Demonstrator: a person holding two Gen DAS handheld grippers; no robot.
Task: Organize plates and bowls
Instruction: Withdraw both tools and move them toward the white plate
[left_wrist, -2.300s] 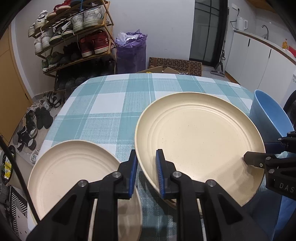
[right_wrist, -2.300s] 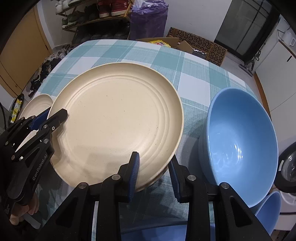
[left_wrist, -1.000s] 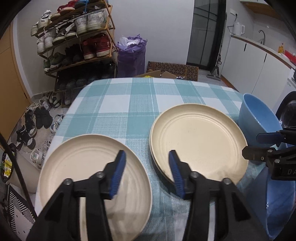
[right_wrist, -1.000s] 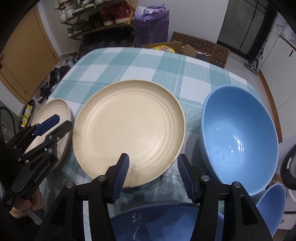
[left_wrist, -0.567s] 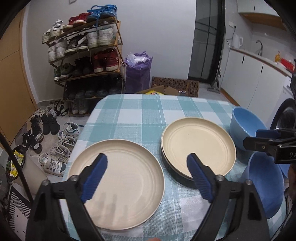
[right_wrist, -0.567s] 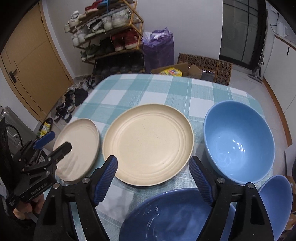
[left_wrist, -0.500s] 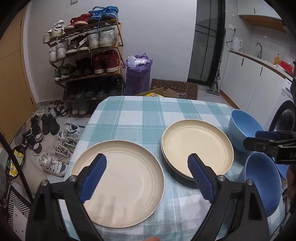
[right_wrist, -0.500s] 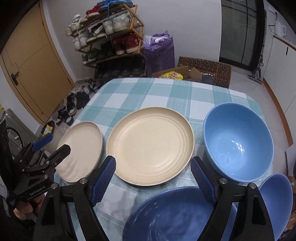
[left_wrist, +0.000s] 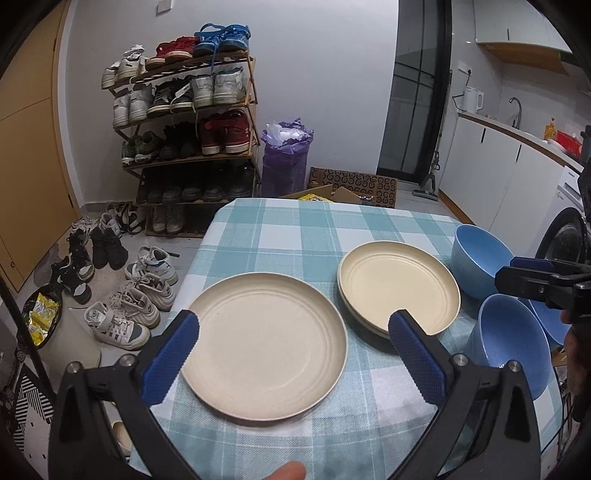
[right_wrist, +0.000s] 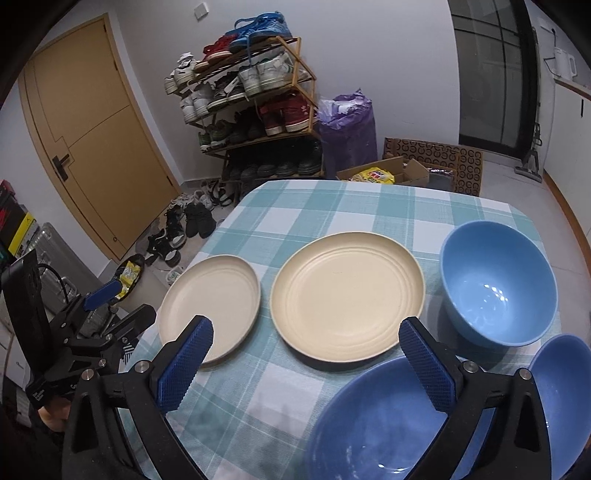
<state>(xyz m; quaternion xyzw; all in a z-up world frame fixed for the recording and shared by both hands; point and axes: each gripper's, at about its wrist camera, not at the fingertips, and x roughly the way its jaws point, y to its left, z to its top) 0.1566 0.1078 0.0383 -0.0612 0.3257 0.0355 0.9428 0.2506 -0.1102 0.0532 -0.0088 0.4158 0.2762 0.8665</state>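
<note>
- Hovering above the near edge of the checked tablecloth (left_wrist: 295, 229), the left gripper (left_wrist: 293, 350) has its jaws opening wide, with nothing between the pads.
- The right gripper (right_wrist: 310, 360) is likewise opening, empty, above the bowls.
- A single cream plate (left_wrist: 266, 343) lies flat near the table's left edge; just beside it, apart, sits a stack of cream plates (left_wrist: 399, 291).
- Three blue bowls stand upright on the right: a far bowl (right_wrist: 498, 284), a large near bowl (right_wrist: 376, 424) and a third bowl (right_wrist: 565, 398) at the table's edge.
- The plates look stiff, light and smooth, probably a matte plastic; flat on cloth, only the raised rim offers a hold, so a pinch across the near rim seems best.
- The bowls look glossy and likely slippery; pinching the wall just below the lip, one pad inside, one outside, should hold.
- Thin rims may slip under a shallow pinch.
</note>
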